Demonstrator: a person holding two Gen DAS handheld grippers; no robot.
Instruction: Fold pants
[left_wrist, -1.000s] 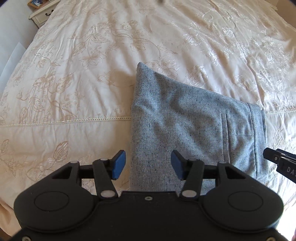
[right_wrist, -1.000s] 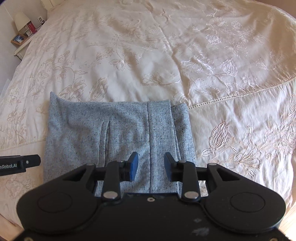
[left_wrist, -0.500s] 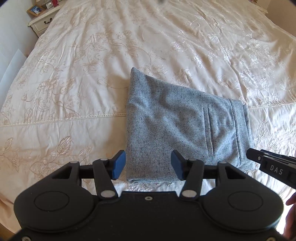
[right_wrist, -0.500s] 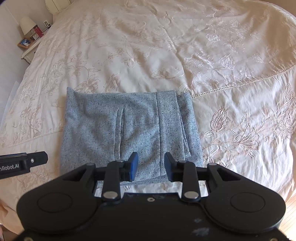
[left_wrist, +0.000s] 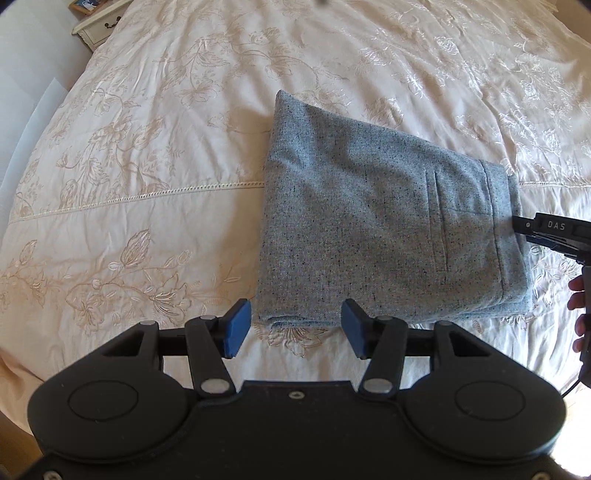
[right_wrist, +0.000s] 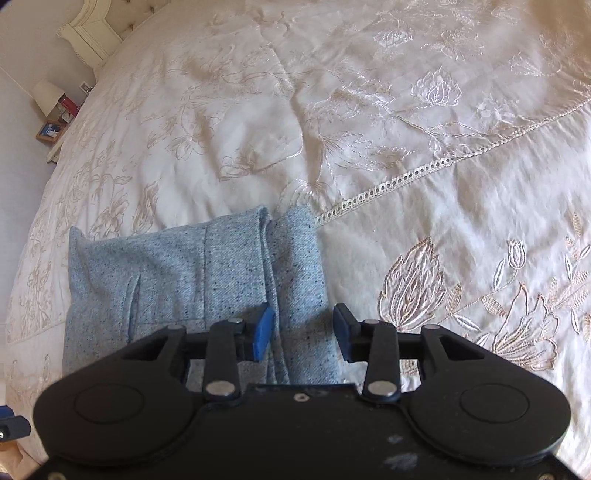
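**Folded grey pants on bed, both jaws unloaded**

Right gripper: jaws opening, astride the pants' waistband edge, pads clear of cloth; near hem hidden under gripper body. Left gripper: jaws apart, empty, just short of the pants' near left corner. Pants folded flat on bedspread. Nightstand cut off by frame.

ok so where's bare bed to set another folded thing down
Bare bedspread lies left of the folded pants, towards the nightstand, and beyond them. More lies right of the waistband. It is crowded only at the near edge, where both open hand-held grippers hover.
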